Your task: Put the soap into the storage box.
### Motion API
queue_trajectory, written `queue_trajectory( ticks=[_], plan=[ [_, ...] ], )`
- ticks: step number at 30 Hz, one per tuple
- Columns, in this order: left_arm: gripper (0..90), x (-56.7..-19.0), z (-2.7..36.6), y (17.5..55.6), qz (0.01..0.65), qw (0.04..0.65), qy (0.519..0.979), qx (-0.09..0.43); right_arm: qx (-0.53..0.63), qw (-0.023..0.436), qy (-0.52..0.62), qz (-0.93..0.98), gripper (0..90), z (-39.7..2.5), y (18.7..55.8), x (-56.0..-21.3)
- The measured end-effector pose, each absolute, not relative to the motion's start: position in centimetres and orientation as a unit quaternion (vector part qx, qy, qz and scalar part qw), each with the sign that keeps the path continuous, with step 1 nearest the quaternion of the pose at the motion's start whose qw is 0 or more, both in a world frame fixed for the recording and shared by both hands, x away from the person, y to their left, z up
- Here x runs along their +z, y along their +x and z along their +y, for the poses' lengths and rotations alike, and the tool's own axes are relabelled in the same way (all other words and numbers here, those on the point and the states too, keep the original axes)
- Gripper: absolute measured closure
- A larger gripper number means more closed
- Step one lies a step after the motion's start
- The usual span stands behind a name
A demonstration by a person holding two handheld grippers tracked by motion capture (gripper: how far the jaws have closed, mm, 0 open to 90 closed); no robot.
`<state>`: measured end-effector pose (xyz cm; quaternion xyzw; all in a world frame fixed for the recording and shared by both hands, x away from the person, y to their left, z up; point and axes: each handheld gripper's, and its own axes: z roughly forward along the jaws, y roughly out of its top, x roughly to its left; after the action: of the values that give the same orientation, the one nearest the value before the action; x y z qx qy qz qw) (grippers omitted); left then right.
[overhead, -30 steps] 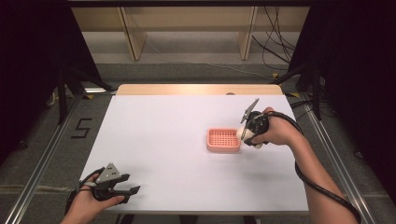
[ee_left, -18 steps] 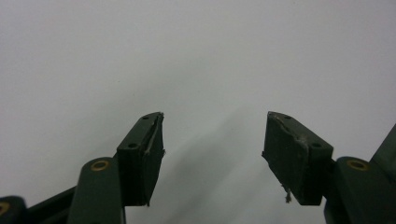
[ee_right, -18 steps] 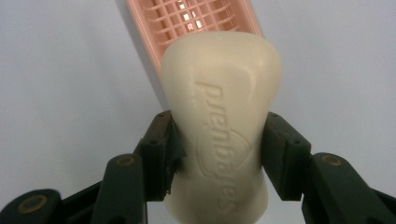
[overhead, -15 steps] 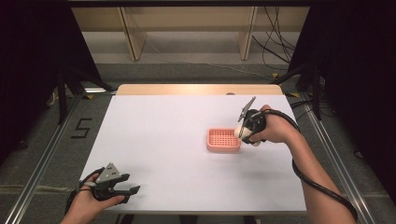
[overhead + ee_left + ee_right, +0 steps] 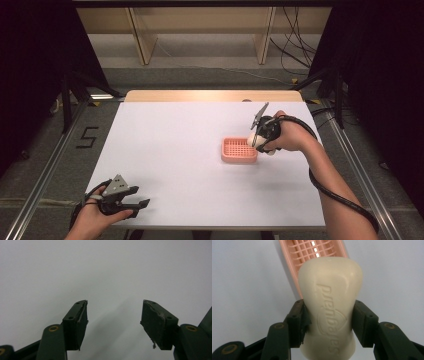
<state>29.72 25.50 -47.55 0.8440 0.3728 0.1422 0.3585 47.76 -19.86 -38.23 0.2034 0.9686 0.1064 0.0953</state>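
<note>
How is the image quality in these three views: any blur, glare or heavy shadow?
High view: the white table is evenly lit, its surroundings fall dark, and the right gripper looks small and soft. Left gripper view: the left gripper is sharp, throwing a faint shadow, no glare. Right gripper view: the soap bar is crisp, its embossing legible, while the pink soap dish behind blurs slightly.

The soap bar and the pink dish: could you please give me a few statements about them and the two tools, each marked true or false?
1. The right tool grips a cream soap bar between its jaws. True.
2. The soap bar lies flat inside the pink slatted dish. False: it is held above the dish's right edge.
3. The left tool has its jaws apart with nothing between them. True.
4. The left tool rests beside the dish. False: it sits at the near left corner of the white table, far from it.
5. The soap bar bears embossed lettering. True.
</note>
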Motion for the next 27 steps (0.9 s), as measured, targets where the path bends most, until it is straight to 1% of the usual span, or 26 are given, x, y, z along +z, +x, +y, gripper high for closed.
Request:
queue_trajectory(
  ticks=[3,4,5,7,11,27],
  plan=[
    [37.3,-47.5,25.5,29.7,0.373,0.363,0.842,0.141,0.105,0.096,0.205,0.968,50.6,-19.7,47.8,-38.2],
    [37.3,-47.4,25.6,29.7,0.365,0.357,0.849,0.138,0.107,0.096,0.205,0.968,50.6,-19.6,47.8,-38.2],
    [37.3,-47.5,25.5,29.7,0.371,0.364,0.843,0.137,0.109,0.1,0.202,0.968,50.6,-19.6,47.9,-38.2],
    [37.3,-47.4,25.6,29.7,0.365,0.357,0.849,0.137,0.103,0.092,0.199,0.97,50.6,-19.6,48.0,-38.1],
    [37.3,-47.5,25.6,29.7,0.368,0.36,0.846,0.138,0.109,0.101,0.199,0.969,50.6,-19.4,48.0,-38.1],
    [37.3,-47.5,25.5,29.7,0.371,0.361,0.843,0.142,0.103,0.094,0.189,0.972,50.6,-18.6,48.3,-38.2]
  ],
)
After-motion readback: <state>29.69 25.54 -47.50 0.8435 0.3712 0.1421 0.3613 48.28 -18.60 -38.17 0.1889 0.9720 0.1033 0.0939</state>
